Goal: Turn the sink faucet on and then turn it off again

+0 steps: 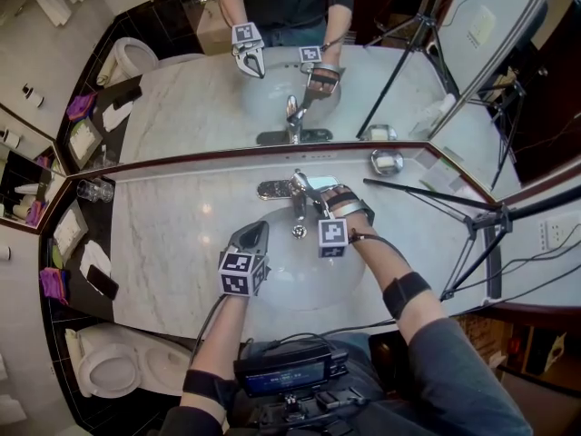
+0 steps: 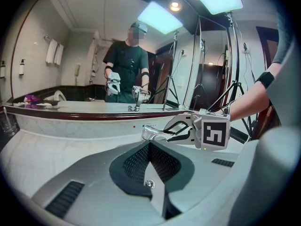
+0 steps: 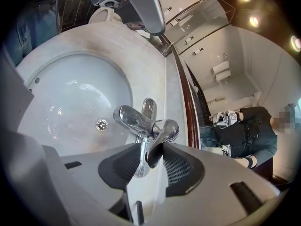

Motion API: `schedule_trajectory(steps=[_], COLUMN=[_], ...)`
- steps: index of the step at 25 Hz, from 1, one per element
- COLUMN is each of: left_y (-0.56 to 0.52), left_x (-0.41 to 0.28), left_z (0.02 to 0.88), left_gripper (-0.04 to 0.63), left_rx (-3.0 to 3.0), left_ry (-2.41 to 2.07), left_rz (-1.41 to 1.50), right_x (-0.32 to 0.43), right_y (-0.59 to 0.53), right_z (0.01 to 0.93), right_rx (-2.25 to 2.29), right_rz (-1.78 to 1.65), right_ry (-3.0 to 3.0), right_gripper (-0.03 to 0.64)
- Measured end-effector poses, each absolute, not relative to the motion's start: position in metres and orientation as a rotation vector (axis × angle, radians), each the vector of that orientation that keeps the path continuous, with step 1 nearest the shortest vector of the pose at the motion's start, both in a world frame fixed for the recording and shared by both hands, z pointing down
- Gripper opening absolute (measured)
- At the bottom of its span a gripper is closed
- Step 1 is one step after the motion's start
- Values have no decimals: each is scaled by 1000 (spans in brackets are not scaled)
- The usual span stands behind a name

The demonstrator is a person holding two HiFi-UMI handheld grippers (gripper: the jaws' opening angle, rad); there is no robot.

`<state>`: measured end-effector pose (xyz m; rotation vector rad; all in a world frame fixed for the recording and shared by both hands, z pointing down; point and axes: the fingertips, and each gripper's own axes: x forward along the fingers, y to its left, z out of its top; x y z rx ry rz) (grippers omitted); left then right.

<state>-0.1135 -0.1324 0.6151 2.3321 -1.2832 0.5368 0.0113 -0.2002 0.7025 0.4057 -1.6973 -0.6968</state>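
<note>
Where the marble counter (image 1: 172, 243) meets the mirror (image 1: 272, 89), the chrome faucet (image 1: 297, 198) stands at the back rim of the white basin (image 1: 281, 291). Its spout reaches out over the bowl, above the drain (image 3: 101, 124).

Right gripper (image 3: 153, 157): it is brought in over the back of the basin and pitched downward at the faucet. Its jaws stand apart with the faucet lever (image 3: 161, 138) between them. The lever's tip lies against the pad on the right of the right gripper view. A narrow gap shows between the lever and the other pad, so no clamp is confirmed.

Left gripper (image 2: 149, 147): it is held over the front left edge of the basin, clear of the faucet. Its jaws are pressed together, with nothing between the pads. It touches neither the counter nor the basin.

Surroundings: a drinking glass (image 1: 93, 190) stands at the far left of the counter. A small metal dish (image 1: 387, 162) sits at the mirror's foot to the right of the faucet. A tripod (image 1: 481, 225) stands beyond the counter's right end.
</note>
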Motion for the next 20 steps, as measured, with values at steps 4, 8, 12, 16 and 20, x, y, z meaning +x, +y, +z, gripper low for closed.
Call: schedule_trajectory(steps=[4, 8, 12, 16, 20], left_y=[-131, -128, -129, -128, -125], left_x=[-118, -118, -122, -122, -121], left_z=[614, 612, 606, 603, 599], left_gripper=[3, 2, 2, 2, 2], left_rx=[2326, 2327, 2335, 2339, 2346], left_ry=[-1294, -1299, -1311, -1314, -1314], left_rz=[540, 541, 531, 516, 508], right_x=[8, 11, 7, 15, 19], right_y=[-201, -198, -193, -184, -172], right_z=[699, 700, 686, 673, 651], right_rx=[416, 440, 509, 592, 701], right_rz=[-694, -646, -567, -497, -418], right_ry=[-1698, -1702, -1763, -1805, -1883], right_gripper=[155, 156, 158, 139, 51])
